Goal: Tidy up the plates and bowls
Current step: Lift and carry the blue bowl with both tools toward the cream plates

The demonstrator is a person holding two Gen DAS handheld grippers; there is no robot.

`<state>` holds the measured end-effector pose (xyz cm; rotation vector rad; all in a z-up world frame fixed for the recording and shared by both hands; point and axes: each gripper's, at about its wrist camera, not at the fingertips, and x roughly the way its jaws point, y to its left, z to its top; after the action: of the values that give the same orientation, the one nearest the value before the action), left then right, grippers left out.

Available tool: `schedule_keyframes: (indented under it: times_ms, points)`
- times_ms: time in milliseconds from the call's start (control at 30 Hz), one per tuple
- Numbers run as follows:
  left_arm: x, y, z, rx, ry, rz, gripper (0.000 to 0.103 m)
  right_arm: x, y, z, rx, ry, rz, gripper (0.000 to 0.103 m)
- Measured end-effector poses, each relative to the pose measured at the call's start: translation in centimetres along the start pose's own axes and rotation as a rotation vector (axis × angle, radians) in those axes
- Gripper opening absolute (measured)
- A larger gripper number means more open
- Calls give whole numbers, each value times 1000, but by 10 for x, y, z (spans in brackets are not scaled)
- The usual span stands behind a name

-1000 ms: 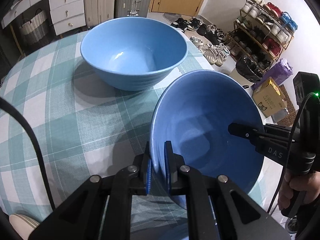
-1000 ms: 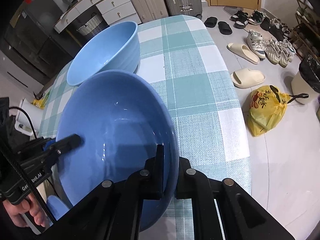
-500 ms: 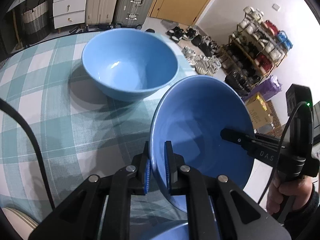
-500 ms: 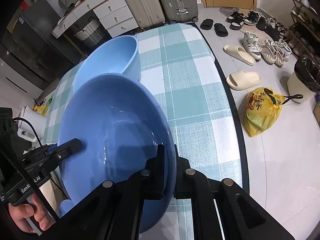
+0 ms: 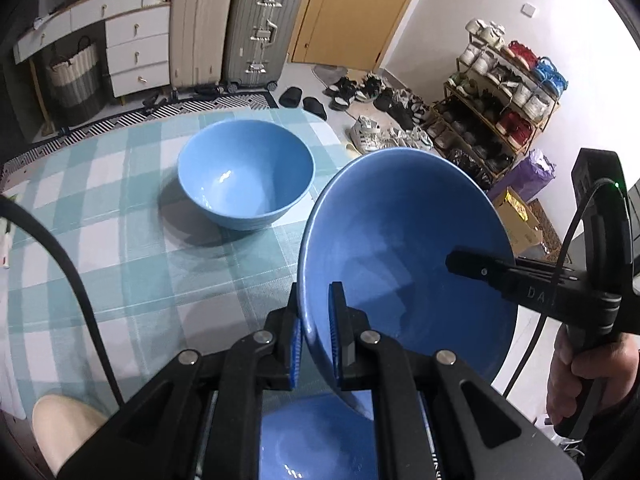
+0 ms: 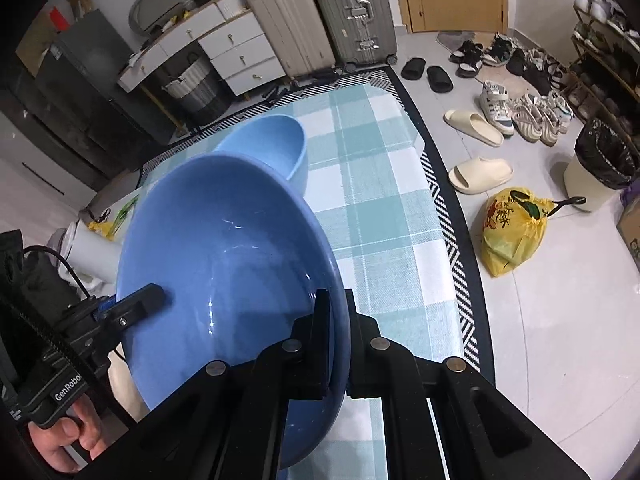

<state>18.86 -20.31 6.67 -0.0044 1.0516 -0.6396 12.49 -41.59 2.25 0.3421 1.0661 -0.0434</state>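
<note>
L tool [image 5: 314, 332] pitched steeply down, clamped on near rim of the held blue bowl [image 5: 404, 248]: one finger inside, one outside the wall. R tool [image 6: 340, 332] same pose, pinching the opposite rim of that bowl [image 6: 224, 264]. Bowl is tilted, held between both tools, clear above the desk [image 5: 120, 248].

Directly below L tool: another blue dish [image 5: 316, 440], only a slice visible btwn tool body and held bowl; shape can't be made out. R hand [image 5: 584, 376] at frame edge, fingers wrapped on handle, mostly cut off. L hand [image 6: 68, 440] likewise, only fingers show.

Ahead of L tool, to the left: second blue bowl [image 5: 246, 172] upright on checked cloth, apart from held bowl. In R view it's [image 6: 276, 148] partly hidden behind held bowl's rim.

Beyond desk: suitcases [image 5: 262, 28], shoe rack [image 5: 508, 88].
</note>
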Motion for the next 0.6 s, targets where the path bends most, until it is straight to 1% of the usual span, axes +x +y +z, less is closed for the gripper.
schedule_keyframes:
  times_ms: [167,300,367,500,600]
  points:
    - [-21,1,-19,-9,0,16,8,-16,20,-27,-30,19,-2,5]
    - [-39,6,-50,-32,-26,45,8,-20,41,-61,-90,21,-7,6]
    - [-43,10,-67,-39,-32,53,8,-18,45,-75,-90,36,-2,6]
    - [-44,17,-95,-65,-30,46,8,-9,51,-105,-85,67,5,6]
    - [-40,21,-115,-65,-24,55,8,-1,53,-118,-83,83,-1,6]
